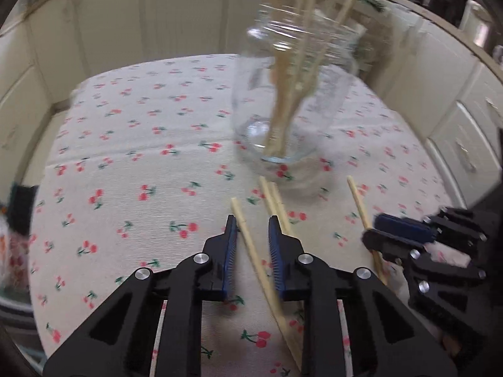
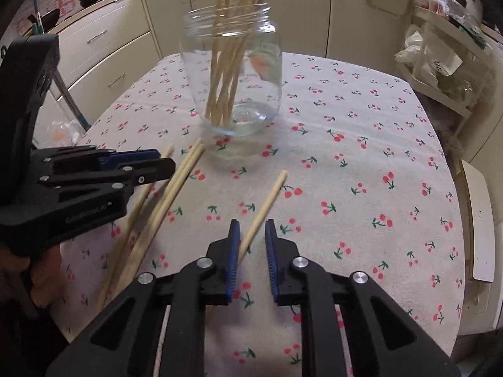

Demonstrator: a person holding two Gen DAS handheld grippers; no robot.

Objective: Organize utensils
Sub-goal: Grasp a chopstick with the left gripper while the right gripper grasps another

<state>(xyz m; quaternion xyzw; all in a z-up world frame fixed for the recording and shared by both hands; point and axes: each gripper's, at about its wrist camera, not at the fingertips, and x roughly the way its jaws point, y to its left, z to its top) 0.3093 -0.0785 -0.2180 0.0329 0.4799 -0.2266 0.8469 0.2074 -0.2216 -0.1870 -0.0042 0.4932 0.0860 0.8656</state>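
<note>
The left gripper [image 1: 253,220] straddles 1 chopstick [image 1: 251,248] lying on the cherry-print tablecloth [image 1: 125,144] — jaws narrowly apart, not pinching. The right gripper [image 2: 252,223] likewise brackets another chopstick [image 2: 267,201], unpinched. 2 more [image 2: 176,185] lie between, near the glass jar [image 2: 232,72].

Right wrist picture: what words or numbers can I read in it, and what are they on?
"GenRobot.AI", faint, middle letters unsure: on the side of the left gripper.
"010" or something like it: on a white tag among the shelf bags, too small to be sure.
Pink writing on the far wall: too blurred to read.
</note>
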